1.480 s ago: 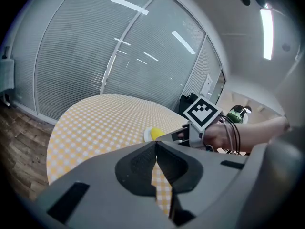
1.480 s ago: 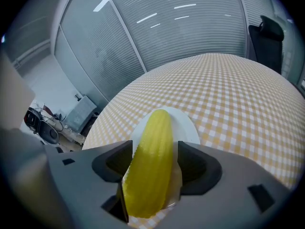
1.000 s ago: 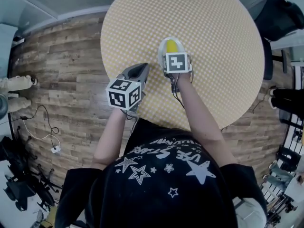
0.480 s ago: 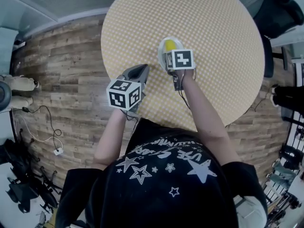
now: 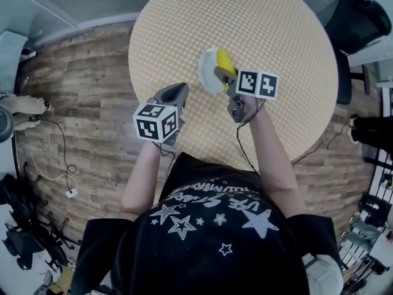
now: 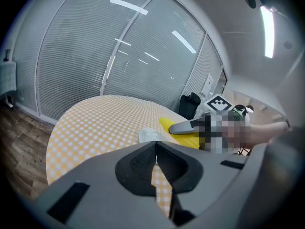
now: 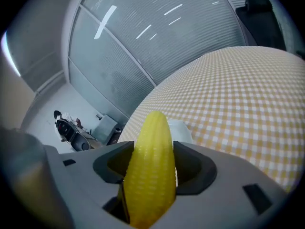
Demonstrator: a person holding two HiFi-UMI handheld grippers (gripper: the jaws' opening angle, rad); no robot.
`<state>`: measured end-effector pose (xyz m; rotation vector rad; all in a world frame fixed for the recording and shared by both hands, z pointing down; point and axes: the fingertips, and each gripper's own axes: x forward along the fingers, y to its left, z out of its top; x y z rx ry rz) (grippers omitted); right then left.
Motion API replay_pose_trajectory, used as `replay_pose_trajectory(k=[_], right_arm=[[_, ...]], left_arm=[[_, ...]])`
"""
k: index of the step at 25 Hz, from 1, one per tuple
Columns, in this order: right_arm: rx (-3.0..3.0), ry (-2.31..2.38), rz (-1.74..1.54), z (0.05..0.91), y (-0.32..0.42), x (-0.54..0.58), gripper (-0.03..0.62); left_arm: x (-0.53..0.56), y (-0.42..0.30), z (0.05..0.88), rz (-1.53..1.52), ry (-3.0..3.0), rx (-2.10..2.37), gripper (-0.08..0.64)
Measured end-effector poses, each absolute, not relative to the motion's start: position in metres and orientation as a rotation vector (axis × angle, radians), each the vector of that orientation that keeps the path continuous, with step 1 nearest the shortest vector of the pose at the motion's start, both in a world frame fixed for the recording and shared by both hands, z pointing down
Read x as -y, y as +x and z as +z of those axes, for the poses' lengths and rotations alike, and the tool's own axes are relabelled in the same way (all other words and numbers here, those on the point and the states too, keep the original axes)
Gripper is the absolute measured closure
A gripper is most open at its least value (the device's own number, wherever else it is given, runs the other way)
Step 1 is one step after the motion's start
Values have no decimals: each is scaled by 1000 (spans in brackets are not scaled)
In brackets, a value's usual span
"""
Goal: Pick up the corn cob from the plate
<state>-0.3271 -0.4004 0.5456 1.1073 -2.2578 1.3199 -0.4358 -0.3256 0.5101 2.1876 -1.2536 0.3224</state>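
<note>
Two tongs, one in each hand. My left tongs (image 6: 156, 149) are closed on nothing, at the near edge of the tabletop (image 5: 276, 29). My right tongs (image 7: 151, 151) grip the one yellow corn cob (image 7: 148, 175) over the single white plate (image 5: 206, 74), which the cob partly hides.

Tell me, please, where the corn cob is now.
In the head view the corn cob is held by the right gripper, over the right edge of the white plate on the checked table.
</note>
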Motion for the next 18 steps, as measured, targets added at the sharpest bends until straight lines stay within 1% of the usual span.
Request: replay_pose_trajectory(k=[8,12,18], right_arm=[[2442,1001,1454,506,-304,385,327],[2536,892,1439,483,-293,371,327],[2624,748,1370,458,-261,341,327]], left_arm=[[302,-408,490,326,2185,1336,552],[290,-390,479,309,2171,1403,552],[271,-345,477,302,2149,1462,552]])
